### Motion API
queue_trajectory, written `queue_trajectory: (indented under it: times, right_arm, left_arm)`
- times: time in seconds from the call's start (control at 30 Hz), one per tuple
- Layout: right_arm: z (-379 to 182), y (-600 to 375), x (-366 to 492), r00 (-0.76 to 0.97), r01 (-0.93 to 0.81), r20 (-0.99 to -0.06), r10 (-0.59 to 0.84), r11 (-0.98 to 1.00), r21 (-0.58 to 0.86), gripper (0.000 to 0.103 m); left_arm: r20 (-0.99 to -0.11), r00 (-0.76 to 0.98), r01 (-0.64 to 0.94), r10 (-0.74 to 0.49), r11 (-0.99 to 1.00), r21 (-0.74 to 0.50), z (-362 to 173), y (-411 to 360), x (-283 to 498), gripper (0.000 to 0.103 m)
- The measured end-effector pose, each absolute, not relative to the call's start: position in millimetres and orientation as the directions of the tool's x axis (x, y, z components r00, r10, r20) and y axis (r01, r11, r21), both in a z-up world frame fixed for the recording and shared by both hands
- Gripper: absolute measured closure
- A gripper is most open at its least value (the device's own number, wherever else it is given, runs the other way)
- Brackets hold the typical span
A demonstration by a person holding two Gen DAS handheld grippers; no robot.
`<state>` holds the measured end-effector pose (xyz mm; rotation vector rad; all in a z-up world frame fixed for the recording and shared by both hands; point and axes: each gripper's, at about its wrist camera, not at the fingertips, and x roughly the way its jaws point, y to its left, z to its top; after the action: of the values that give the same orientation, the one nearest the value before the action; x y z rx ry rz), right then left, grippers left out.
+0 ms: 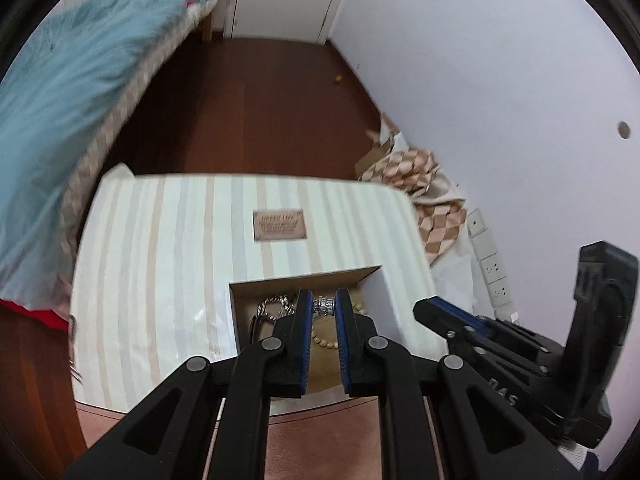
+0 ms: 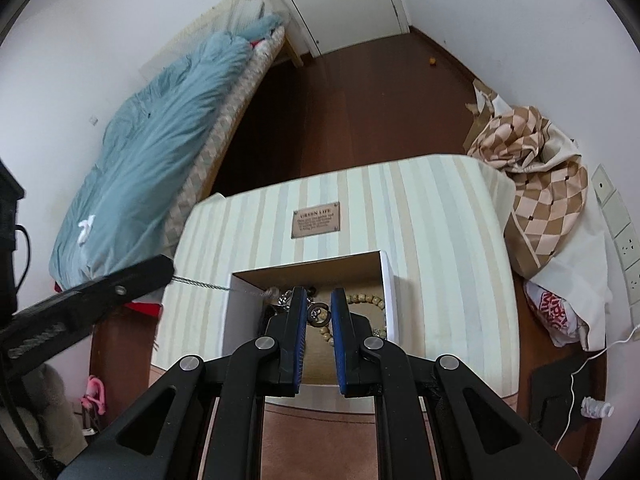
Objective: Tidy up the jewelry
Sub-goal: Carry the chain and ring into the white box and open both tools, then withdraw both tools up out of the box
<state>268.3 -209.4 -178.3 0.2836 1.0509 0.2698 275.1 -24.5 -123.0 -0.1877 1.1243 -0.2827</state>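
A small open cardboard box (image 1: 244, 312) sits on a striped storage box (image 1: 160, 260). It holds a silver chain (image 1: 276, 306) and a beaded bracelet (image 1: 324, 342). My left gripper (image 1: 323, 305) is shut on a silver sparkly piece of jewelry (image 1: 323, 305) over the box. In the right wrist view the small box (image 2: 390, 304) holds a tan beaded bracelet (image 2: 366, 300). My right gripper (image 2: 319, 312) is shut on a small dark ring-shaped piece (image 2: 318, 314) above it. The left gripper (image 2: 160, 270) enters at left with a silver chain (image 2: 200, 283) hanging from it.
A brown label plate (image 1: 280, 225) is on the striped box. A bed with a blue blanket (image 2: 152, 152) stands at left. Checkered fabric (image 2: 536, 188) is piled at right by wall sockets (image 2: 624, 240). A dark wooden floor (image 1: 256, 112) lies beyond. The right gripper (image 1: 480, 328) shows at the right of the left view.
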Motion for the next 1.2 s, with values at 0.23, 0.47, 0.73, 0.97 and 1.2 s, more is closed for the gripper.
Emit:
queue_trajectory:
  times: [0.23, 0.47, 0.73, 0.97, 1.2]
  right_arm:
    - [-207.5, -197.6, 292.3, 0.348, -0.083, -0.870, 0.348, 0.936, 0.342, 0.090]
    - [-221.9, -198.0, 299.1, 0.283, -0.046, -0.899, 0.334, 0.941, 0.335, 0.060]
    - [-201.2, -201.2, 286.7, 0.341, -0.051, -0.910, 0.235, 0.971, 0.232, 0.049]
    - [-197.7, -195.2, 258.5, 0.393, -0.055, -0.919, 0.025, 0.998, 0.004, 0.008]
    - [-196.5, -197.8, 217.6, 0.406, -0.015, -0.914, -0.022, 0.999, -0.031, 0.004]
  left_arm:
    - [-0.900, 0.331, 0.053, -0.283, 0.958, -0.282, -155.3, -19.9, 292.0, 0.092]
    - [-0.906, 0.400, 0.011, -0.139, 0.989, -0.146, -148.8, -9.7, 292.5, 0.025]
    - [-0.897, 0.441, -0.024, -0.012, 0.999, -0.025, -147.3, 4.2, 275.2, 0.004]
    - [-0.875, 0.478, -0.042, 0.081, 0.997, 0.069, -158.7, 7.3, 239.7, 0.000]
    - [-0.885, 0.460, -0.043, 0.076, 0.997, 0.063, -167.6, 3.3, 202.7, 0.000]
